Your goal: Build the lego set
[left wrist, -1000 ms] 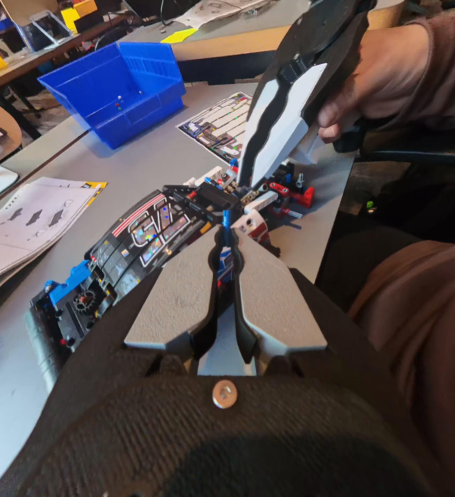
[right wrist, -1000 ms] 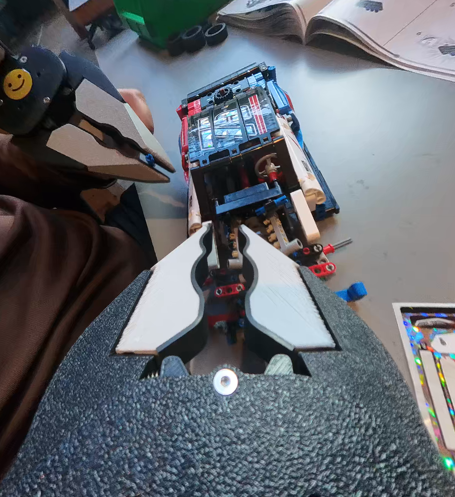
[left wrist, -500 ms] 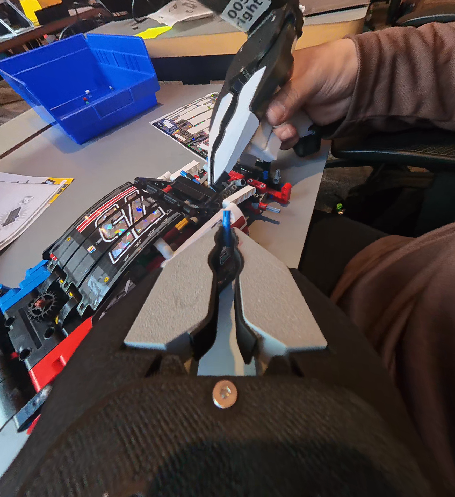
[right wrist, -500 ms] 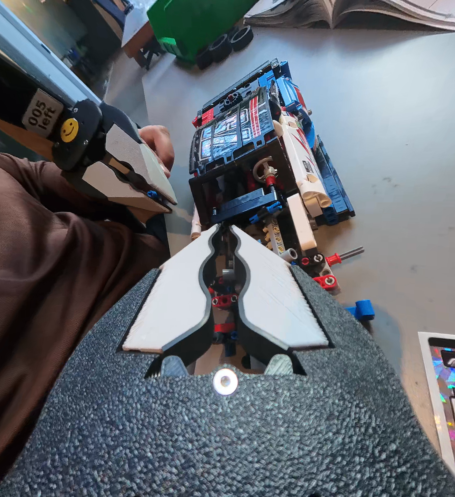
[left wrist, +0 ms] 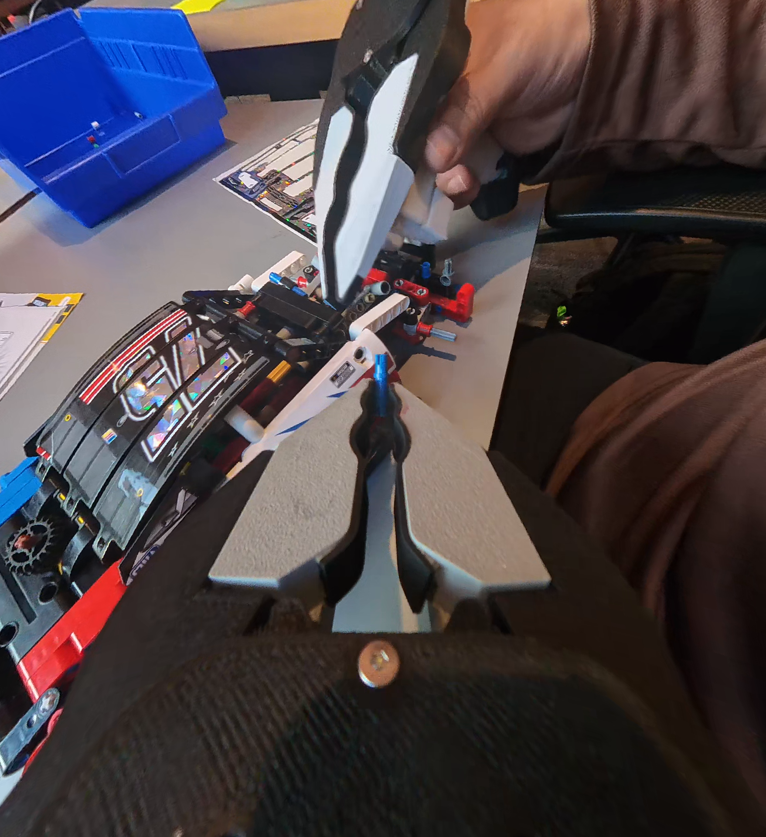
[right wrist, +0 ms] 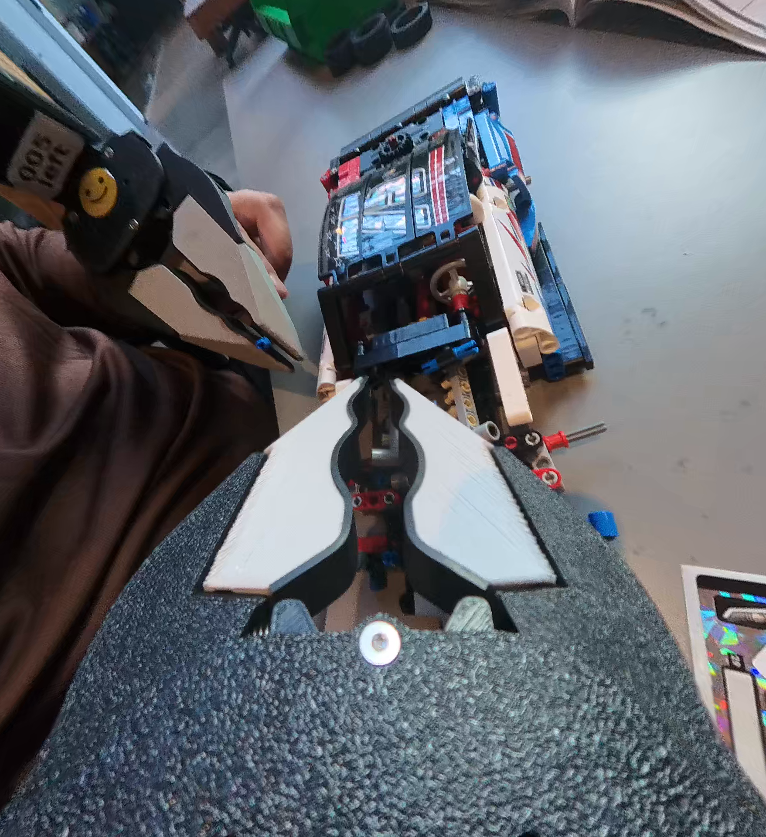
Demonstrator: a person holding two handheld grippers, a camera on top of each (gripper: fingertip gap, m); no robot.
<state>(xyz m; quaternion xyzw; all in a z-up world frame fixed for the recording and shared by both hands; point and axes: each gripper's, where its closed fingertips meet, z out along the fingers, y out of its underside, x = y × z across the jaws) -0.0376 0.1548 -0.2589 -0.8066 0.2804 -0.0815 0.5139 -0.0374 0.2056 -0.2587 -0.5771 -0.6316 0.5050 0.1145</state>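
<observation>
The right gripper [left wrist: 333,290] has come closer to the black, white and blue lego car [left wrist: 154,407] on the grey counter [left wrist: 154,253], fingers nearly together, likely steadying it; the left gripper [left wrist: 381,398] pinches a small blue plastic pin [left wrist: 380,382], ready to push in

The lego car [left wrist: 154,407] lies on its wheelless underside across the middle left of the left wrist view, unfinished: black curved roof panels with red stripes and shiny foil stickers, white side panels, a blue and red tail with a black gear. Its open front frame, red and black beams with bare pins, points toward the upper right. A small blue pin [left wrist: 380,382] stands upright, pinched at centre frame.
</observation>
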